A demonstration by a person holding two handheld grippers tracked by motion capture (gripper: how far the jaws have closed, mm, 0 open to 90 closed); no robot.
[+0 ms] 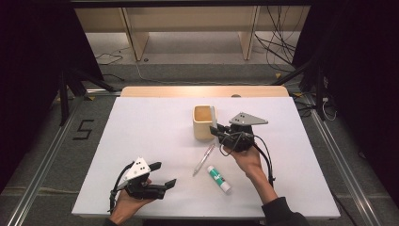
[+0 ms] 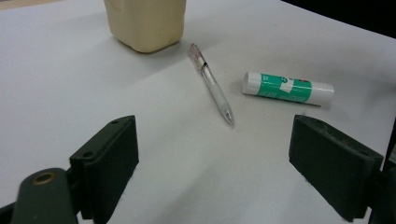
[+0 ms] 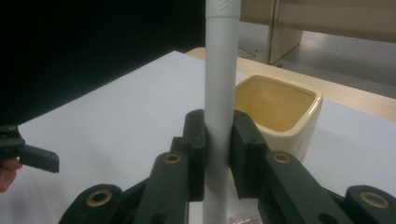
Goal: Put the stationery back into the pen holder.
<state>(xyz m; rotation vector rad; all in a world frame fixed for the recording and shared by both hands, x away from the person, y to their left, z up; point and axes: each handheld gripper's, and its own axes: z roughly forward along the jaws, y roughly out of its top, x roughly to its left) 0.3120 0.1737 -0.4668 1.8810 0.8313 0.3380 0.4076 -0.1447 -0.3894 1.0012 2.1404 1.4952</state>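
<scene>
My right gripper [image 1: 216, 131] [image 3: 219, 151] is shut on a plain grey marker [image 3: 219, 88], which it holds upright just beside a cream square cup [image 1: 203, 123] [image 3: 276, 108]. The grey marker [image 1: 214, 116] stands next to the cup's right wall, and I cannot tell whether it touches it. My left gripper [image 1: 164, 174] [image 2: 219, 163] rests open near the front left of the white table, with nothing between its jaws. A clear pen [image 1: 203, 160] [image 2: 212, 87] and a green-and-white glue stick [image 1: 219, 179] [image 2: 288, 87] lie flat ahead of it. The cup [image 2: 144, 23] stands beyond them.
The white table top [image 1: 141, 132] has a wooden strip along its far edge. Cables trail on the floor behind it. Dark stands flank the table on both sides. The other hand's gripper [image 3: 28, 156] shows at the left of the right gripper view.
</scene>
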